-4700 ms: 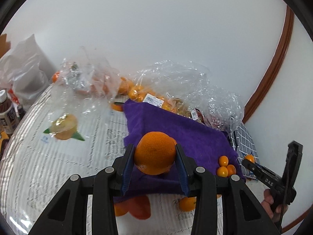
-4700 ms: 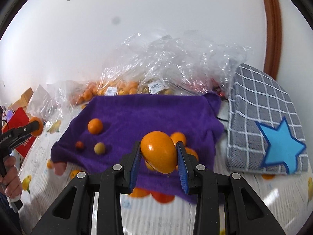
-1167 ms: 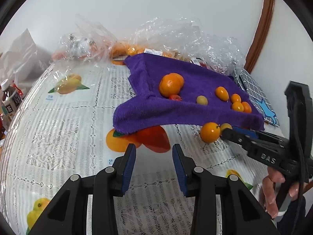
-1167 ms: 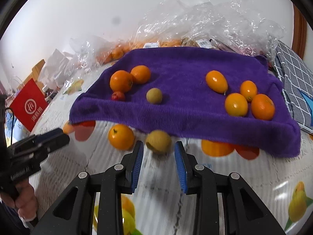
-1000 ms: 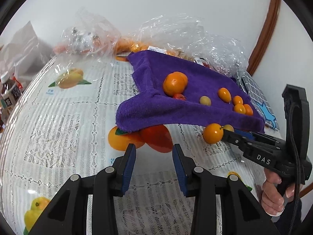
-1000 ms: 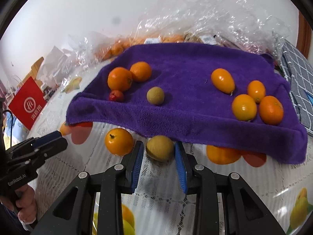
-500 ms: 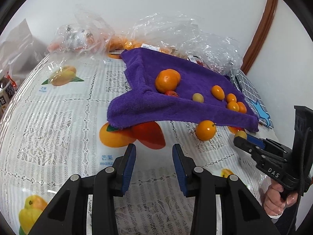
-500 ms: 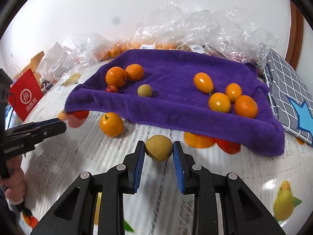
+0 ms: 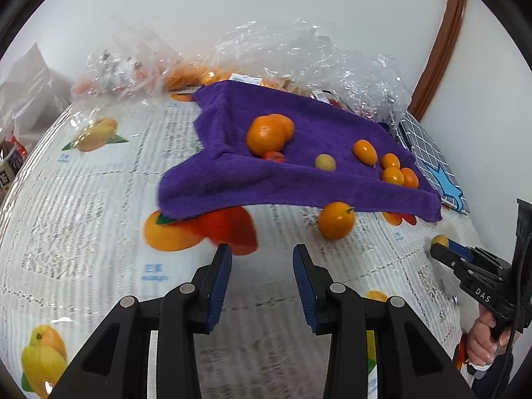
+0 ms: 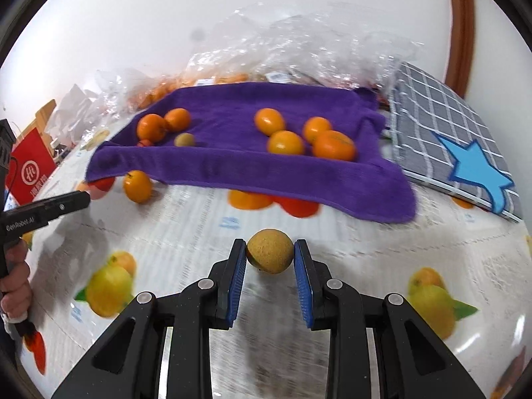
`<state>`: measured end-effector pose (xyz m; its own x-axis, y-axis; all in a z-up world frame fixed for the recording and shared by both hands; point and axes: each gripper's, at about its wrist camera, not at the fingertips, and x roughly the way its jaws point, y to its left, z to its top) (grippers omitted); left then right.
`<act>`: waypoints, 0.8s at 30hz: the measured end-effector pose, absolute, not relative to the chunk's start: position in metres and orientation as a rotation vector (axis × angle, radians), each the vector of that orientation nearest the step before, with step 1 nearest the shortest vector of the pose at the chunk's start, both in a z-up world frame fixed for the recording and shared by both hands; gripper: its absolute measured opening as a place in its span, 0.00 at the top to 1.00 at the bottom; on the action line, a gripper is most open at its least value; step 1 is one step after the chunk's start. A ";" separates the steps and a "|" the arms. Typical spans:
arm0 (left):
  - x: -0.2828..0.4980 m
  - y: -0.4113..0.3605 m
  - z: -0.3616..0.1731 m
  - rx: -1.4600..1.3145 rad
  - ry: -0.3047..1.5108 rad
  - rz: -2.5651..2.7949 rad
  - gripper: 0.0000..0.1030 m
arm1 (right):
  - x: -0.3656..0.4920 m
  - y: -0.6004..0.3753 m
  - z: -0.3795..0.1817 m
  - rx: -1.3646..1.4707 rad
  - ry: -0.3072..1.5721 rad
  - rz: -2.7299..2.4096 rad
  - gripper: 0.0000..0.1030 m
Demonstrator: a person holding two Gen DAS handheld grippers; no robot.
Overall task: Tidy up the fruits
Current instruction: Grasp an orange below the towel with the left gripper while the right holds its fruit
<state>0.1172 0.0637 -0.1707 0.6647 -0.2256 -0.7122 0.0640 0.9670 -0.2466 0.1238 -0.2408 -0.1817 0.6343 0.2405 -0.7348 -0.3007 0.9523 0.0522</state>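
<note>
While sorting goes on: right gripper pinches the brown fruit, lower centre of its view.
Towel: above it in frame, holding fruits.
Loose orange: just below the towel edge, up-right of left gripper.
Left jaws: narrowly apart, holding nothing.

A home, by the look of it: a table under a white plastic tablecloth printed with fruit pictures, crumpled clear plastic produce bags at the far edge against a plain white wall, a grey checked cushion with a blue star at right, a brown wooden door frame, and a red paper shopping bag at left.
</note>
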 end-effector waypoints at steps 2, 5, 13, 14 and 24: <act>0.121 0.055 -0.170 -0.206 0.831 -0.162 0.65 | 0.122 -0.253 -0.183 -0.080 0.832 0.284 0.72; 0.126 0.043 -0.170 -0.221 0.837 -0.186 0.65 | 0.120 -0.270 -0.184 -0.063 0.839 0.261 0.72; 0.139 0.009 -0.167 -0.194 0.826 -0.229 0.65 | 0.114 -0.286 -0.184 -0.005 0.838 0.253 0.72; 0.141 0.007 -0.167 -0.189 0.827 -0.226 0.65 | 0.114 -0.285 -0.184 -0.011 0.839 0.253 0.72; 0.162 -0.002 -0.177 -0.185 0.877 -0.167 0.65 | 0.114 -0.289 -0.184 0.025 0.844 0.273 0.72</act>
